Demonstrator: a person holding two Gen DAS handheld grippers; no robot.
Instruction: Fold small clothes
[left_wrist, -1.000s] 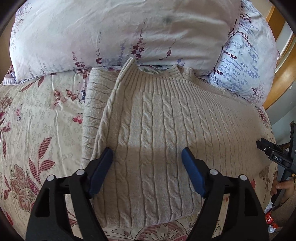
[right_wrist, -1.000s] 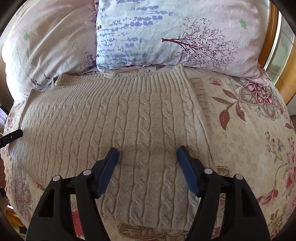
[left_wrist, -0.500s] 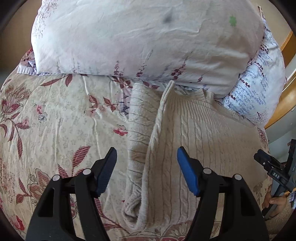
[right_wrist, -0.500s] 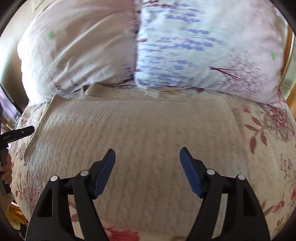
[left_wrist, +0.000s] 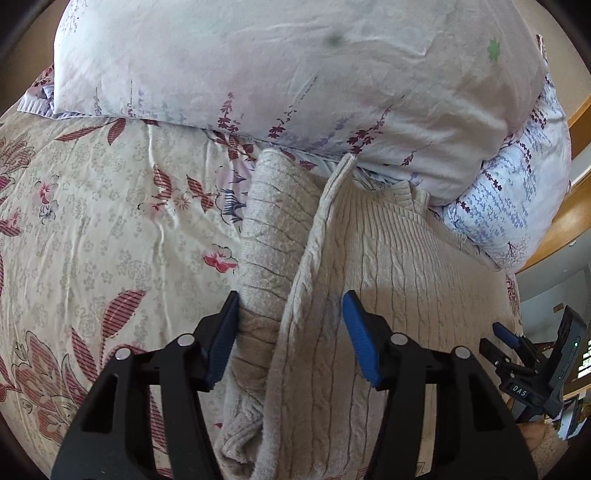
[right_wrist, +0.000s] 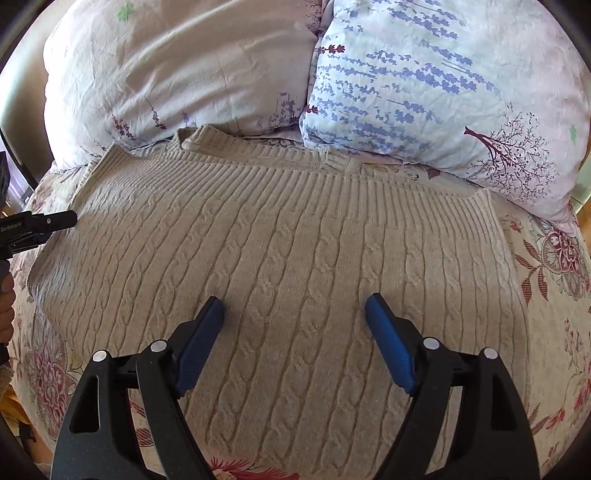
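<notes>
1. The left gripper (left_wrist: 290, 310) has slid off the middle of the sweater (left_wrist: 388, 295) to its left edge — its open fingers now straddle the folded-under sleeve (left_wrist: 269, 243) there.
2. The right gripper (right_wrist: 295, 314) has shifted leftward, from near the sweater's right edge to over the middle — jaws wide, as before.
3. More bedspread (left_wrist: 110, 221) now shows beside the left gripper.

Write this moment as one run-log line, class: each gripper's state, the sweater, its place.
left gripper: open, over sleeve | right gripper: open, above sweater | sweater: flat on bed, by pillows
</notes>
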